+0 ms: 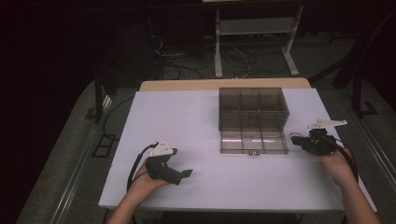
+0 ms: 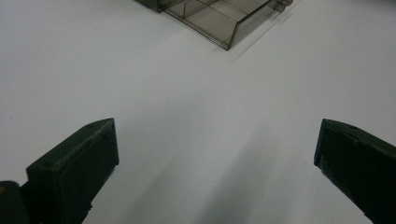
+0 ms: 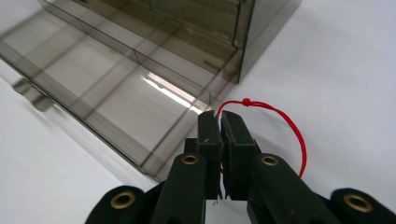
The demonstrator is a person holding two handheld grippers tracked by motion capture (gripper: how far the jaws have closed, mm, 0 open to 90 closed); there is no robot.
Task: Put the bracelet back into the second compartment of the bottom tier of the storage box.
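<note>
Red cord [image 3: 294, 122] was pinched in the right tongs [image 3: 219, 116], beside the smoky plastic drawer box [image 1: 252, 109].
Its jaws were pressed together on the knotted loop, just beside the corner of the pulled-out drawer [image 1: 253, 140] on the white worktop [image 1: 187, 121]. The left tongs [image 1: 184, 175] were held wide apart, gripping nothing, above bare worktop well away from the box.

The drawer box [image 3: 154, 70] is smoky, glossy clear plastic. The table [image 2: 196, 116] looks smooth, matt white. The red string [image 3: 299, 135] is thin cord; the tongs [image 3: 219, 116] matt black plastic.
</note>
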